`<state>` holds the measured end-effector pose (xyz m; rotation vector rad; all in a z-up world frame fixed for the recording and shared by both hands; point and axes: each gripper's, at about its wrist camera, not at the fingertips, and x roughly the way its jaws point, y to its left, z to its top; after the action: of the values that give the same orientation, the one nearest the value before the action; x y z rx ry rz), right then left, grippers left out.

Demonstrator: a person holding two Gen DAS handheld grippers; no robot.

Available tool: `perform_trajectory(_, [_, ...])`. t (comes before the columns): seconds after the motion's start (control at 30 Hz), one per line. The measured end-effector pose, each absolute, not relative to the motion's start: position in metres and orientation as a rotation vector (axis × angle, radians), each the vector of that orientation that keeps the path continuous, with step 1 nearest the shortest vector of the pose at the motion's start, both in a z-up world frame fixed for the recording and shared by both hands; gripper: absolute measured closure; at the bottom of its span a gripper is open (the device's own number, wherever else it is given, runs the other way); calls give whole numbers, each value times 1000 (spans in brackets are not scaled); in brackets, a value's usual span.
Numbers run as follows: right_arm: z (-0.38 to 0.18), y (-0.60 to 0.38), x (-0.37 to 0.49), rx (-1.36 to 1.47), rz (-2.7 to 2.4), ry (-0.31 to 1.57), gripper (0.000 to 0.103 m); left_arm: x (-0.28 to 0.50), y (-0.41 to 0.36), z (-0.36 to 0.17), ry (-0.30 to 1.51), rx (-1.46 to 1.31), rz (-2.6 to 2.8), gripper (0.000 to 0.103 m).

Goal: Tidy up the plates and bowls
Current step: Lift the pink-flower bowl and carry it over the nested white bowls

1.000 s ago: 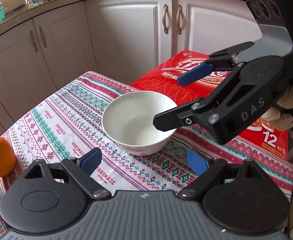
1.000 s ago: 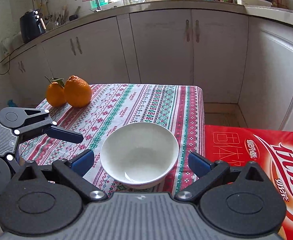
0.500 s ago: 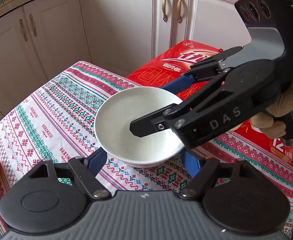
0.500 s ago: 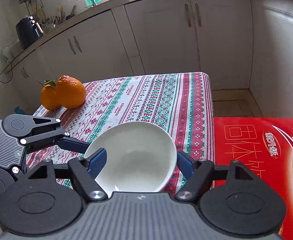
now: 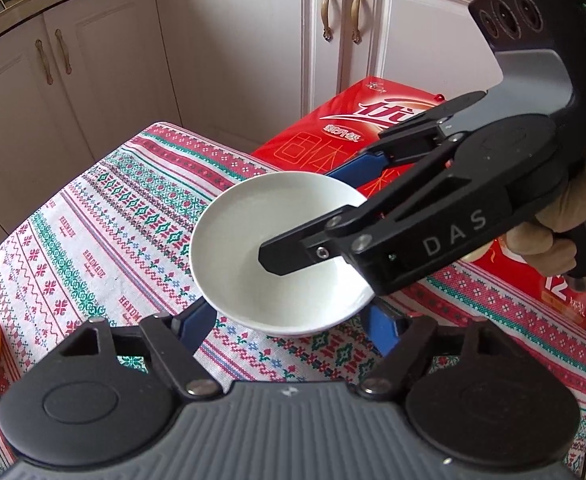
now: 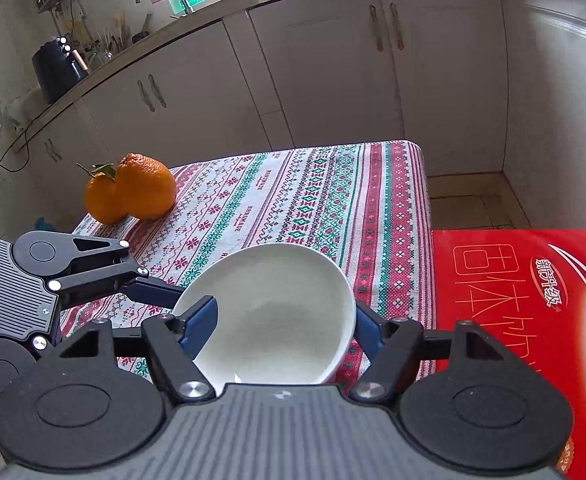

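Over the tablecloth, each hand-held gripper, left and right, has just closed onto the white bowl.

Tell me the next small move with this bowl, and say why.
Probably lift it slowly, both hands together. The left claw and the right claw have both just been closing and now clamp the white bowl from opposite sides. It sits tilted on the tablecloth, so a level, even rise should keep it from slipping.

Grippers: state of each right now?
Left hand-held gripper: jaws just closed in, shut on the white bowl.
Right hand-held gripper: jaws just closed in, shut on the same bowl.
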<state>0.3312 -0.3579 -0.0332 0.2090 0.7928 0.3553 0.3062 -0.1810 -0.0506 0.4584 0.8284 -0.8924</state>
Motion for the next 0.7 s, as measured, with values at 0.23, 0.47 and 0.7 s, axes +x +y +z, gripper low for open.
perform_trajectory(0.23, [-12,-353,313,195,358,760,26,288,-173,-30,789,461,-897,25])
perform_trajectory(0.47, [15,-338,285,150,368,721,26,259,-157,-7,740,451,-889,25])
perform_trajectory(0.7, [37,-321,253,143,394,692,26,224,-137,13,699,437,-868,24])
